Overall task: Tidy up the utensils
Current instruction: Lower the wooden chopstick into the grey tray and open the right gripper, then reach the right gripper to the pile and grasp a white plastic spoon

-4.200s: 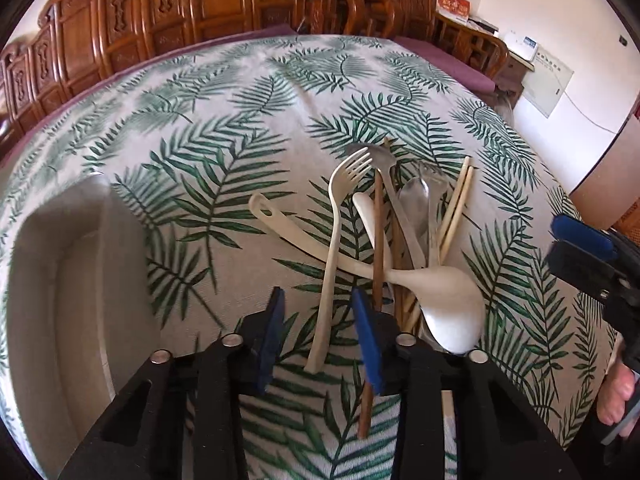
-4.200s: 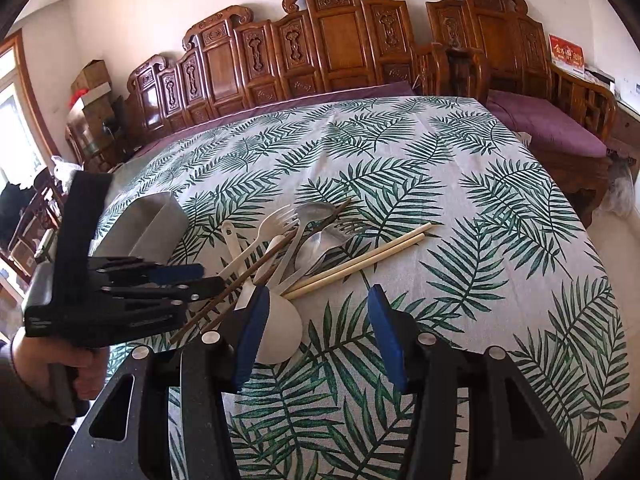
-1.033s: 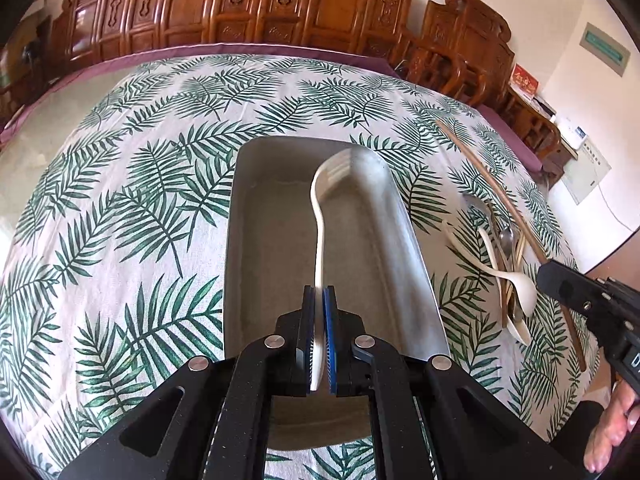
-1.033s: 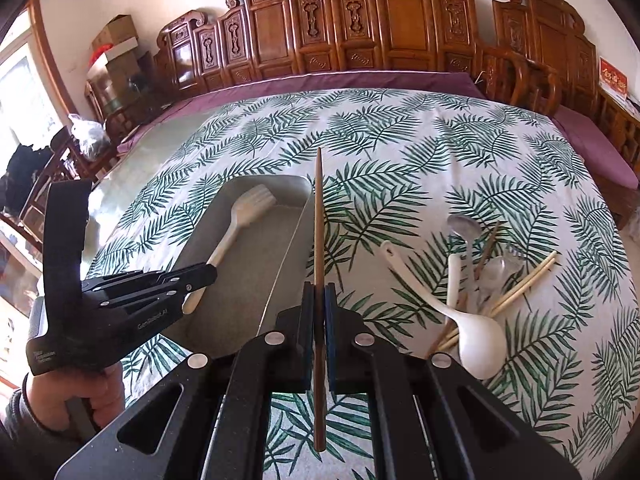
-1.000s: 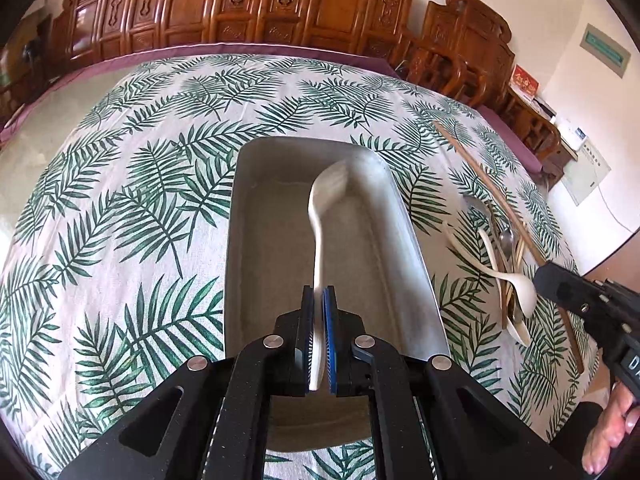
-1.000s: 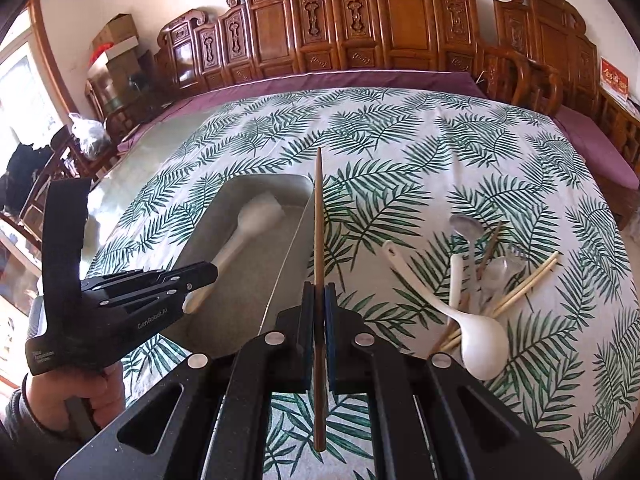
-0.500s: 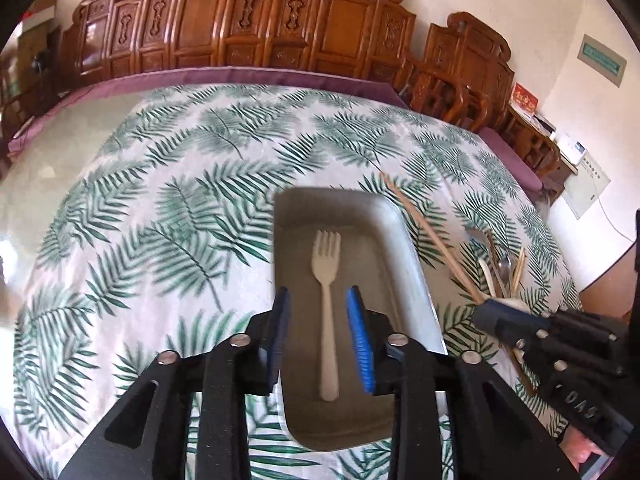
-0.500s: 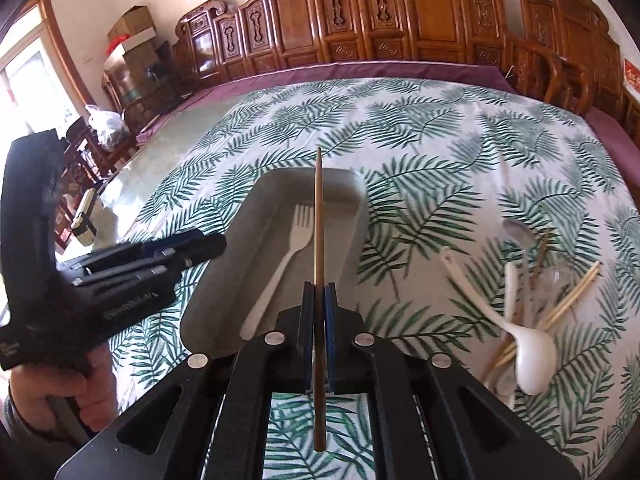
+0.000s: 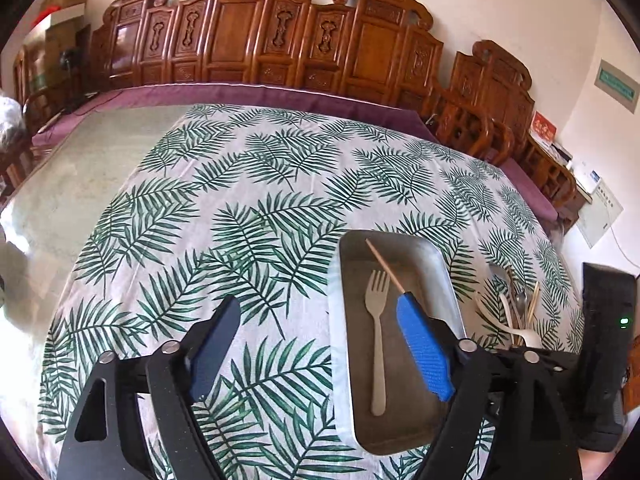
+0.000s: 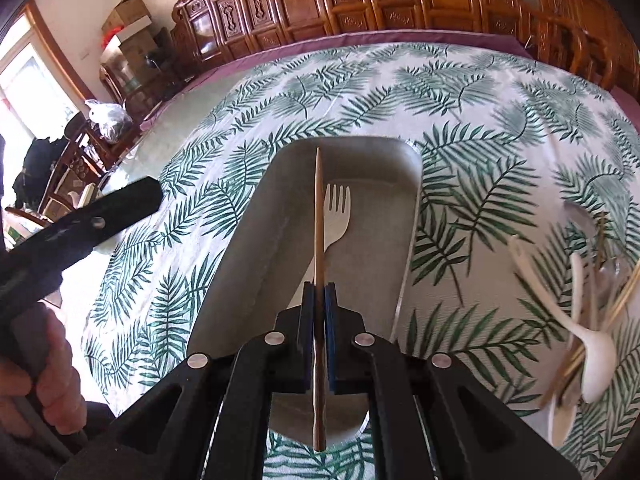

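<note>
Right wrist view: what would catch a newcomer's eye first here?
The brown chopstick clamped in the shut right gripper, pointing over the grey tray where a pale fork lies alone. To the right, a blurred heap of utensils lies on the palm-leaf tablecloth. The left gripper is opening, with nothing between its jaws.

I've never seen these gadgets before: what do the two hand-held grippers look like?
Each hand-held gripper is a black plastic frame with silver rivets, ending in two flat fingers with ribbed blue pads. The right one's body carries a small green light.
</note>
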{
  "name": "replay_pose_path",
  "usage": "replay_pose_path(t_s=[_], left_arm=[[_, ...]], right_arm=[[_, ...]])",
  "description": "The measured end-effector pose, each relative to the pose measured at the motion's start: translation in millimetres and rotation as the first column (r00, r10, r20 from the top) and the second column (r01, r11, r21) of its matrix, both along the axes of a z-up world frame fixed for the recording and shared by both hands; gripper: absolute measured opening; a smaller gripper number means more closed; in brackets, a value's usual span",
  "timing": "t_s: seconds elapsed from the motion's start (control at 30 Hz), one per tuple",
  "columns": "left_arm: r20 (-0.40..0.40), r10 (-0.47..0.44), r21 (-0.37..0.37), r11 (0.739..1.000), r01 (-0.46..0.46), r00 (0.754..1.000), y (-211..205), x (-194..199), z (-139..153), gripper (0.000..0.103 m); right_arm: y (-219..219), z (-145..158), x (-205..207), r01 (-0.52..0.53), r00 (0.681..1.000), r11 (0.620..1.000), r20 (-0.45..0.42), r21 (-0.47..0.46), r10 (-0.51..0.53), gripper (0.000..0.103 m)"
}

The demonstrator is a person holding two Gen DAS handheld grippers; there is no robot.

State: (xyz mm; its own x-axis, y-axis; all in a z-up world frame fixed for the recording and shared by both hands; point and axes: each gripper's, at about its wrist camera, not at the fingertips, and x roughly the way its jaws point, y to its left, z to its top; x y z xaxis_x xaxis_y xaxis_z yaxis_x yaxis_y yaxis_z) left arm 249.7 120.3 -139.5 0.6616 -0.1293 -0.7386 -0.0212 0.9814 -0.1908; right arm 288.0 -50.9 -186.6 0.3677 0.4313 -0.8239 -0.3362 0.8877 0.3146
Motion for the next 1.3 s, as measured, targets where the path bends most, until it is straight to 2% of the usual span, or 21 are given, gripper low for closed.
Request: replay_pose_path(t_s=[0.27, 0.4, 0.53, 0.63, 0.8, 0.87, 1.07, 1.17, 1.3], left_arm=[[0.001, 0.002, -0.003, 1.000, -0.002, 1.000, 2.1, -0.7, 0.0, 0.080], [0.001, -0.010, 0.008, 1.000, 0.010, 1.000, -4.3, -1.4, -0.5, 0.080], [0.000, -0.024, 0.012, 1.000, 0.024, 1.000, -12.2, -0.1, -1.0, 0.080], [0.008, -0.046, 0.016, 0.999, 0.046, 0.999, -21.8, -2.2, 0.3, 0.080], [0.032, -0.094, 0.021, 0.995, 0.093, 0.995, -45.8, -8.8, 4.2, 0.080], [0.041, -0.115, 0.024, 0.993, 0.114, 0.993, -56.6, -11.5, 5.4, 0.080], [0.051, -0.188, 0.058, 0.981, 0.185, 0.981, -97.0, -19.4, 3.9, 0.080], [0.052, -0.224, 0.064, 0.973, 0.221, 0.973, -116.4, -24.5, 1.2, 0.080], [0.044, -0.273, 0.070, 0.960, 0.270, 0.961, -141.0, -31.4, -5.9, 0.080]], right_arm=[[8.8, -14.2, 4.6, -0.041, 0.999, 0.999, 0.002, 0.000, 0.041, 0.009], [3.8, -7.2, 1.2, -0.055, 0.998, 0.997, 0.031, 0.046, 0.054, 0.010], [-8.0, 11.7, -7.8, -0.078, 0.993, 0.996, 0.093, 0.045, 0.073, 0.010], [-31.0, 29.3, -20.3, -0.081, 0.985, 0.996, 0.154, 0.026, 0.076, 0.010], [-93.2, 47.2, -32.6, -0.027, 0.976, 0.999, 0.215, -0.031, 0.033, 0.010], [-120.8, 50.6, -38.5, 0.000, 0.970, 0.997, 0.243, -0.081, 0.020, 0.017], [-178.4, 35.0, -42.5, 0.073, 0.967, 0.981, 0.253, -0.179, -0.026, 0.028], [-192.1, 19.7, -42.7, 0.087, 0.969, 0.972, 0.244, -0.217, -0.032, 0.035], [-196.7, 4.8, -45.1, 0.083, 0.972, 0.967, 0.233, -0.239, -0.025, 0.036]])
